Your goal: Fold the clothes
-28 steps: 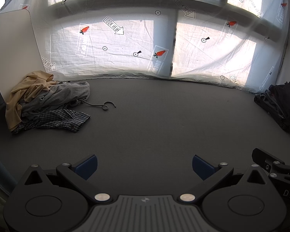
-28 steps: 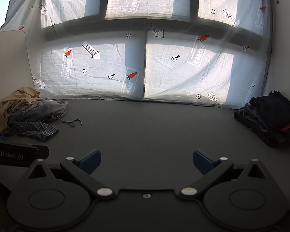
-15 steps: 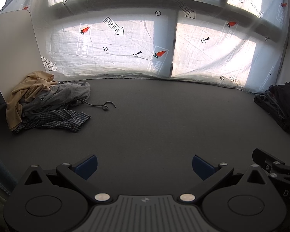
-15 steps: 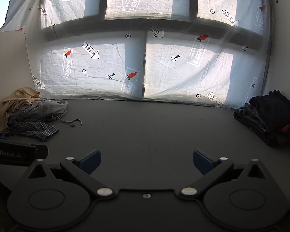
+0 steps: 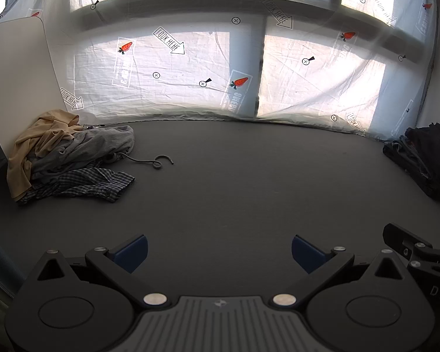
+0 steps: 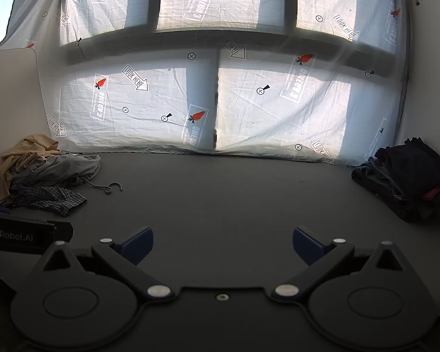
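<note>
A heap of loose clothes (image 5: pixel 70 158) lies at the far left of the dark table: a tan garment, a grey one with a drawstring (image 5: pixel 158 162), and a checked shirt (image 5: pixel 85 186). The heap also shows in the right wrist view (image 6: pixel 44 179). My left gripper (image 5: pixel 218 250) is open and empty, low over the near part of the table (image 5: pixel 234 190). My right gripper (image 6: pixel 223 243) is open and empty too, beside the left one. Both are well short of the heap.
A stack of dark folded clothes (image 5: pixel 425 161) sits at the far right edge, also in the right wrist view (image 6: pixel 407 182). A white printed sheet (image 5: pixel 220 73) hangs behind the table. A white panel (image 5: pixel 14 73) stands at the left.
</note>
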Demonstrator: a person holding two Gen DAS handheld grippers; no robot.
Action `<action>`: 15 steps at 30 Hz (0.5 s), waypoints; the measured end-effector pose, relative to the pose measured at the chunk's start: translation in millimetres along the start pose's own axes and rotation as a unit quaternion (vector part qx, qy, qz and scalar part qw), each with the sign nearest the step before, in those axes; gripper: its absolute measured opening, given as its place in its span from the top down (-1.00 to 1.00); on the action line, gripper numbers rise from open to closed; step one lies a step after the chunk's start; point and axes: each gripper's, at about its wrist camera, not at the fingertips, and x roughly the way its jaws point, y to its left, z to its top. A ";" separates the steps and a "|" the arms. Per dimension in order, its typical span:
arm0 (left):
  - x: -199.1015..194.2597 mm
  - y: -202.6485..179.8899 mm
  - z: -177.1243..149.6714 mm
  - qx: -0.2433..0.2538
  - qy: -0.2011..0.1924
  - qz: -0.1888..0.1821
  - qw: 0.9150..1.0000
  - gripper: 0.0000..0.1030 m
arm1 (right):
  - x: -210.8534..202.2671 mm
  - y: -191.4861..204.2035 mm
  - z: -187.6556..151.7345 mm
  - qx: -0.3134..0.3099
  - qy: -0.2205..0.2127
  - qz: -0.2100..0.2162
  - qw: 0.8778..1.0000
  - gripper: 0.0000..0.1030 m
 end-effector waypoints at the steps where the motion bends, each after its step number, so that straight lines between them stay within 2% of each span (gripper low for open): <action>1: -0.1 0.0 0.1 0.000 0.000 0.000 1.000 -1.00 | -0.2 0.7 0.3 0.000 0.000 0.000 1.000 -0.99; 15: -0.3 -0.8 0.3 -0.001 0.000 0.002 1.000 -1.00 | -0.4 -8.8 4.9 -0.002 0.001 0.004 1.000 -0.99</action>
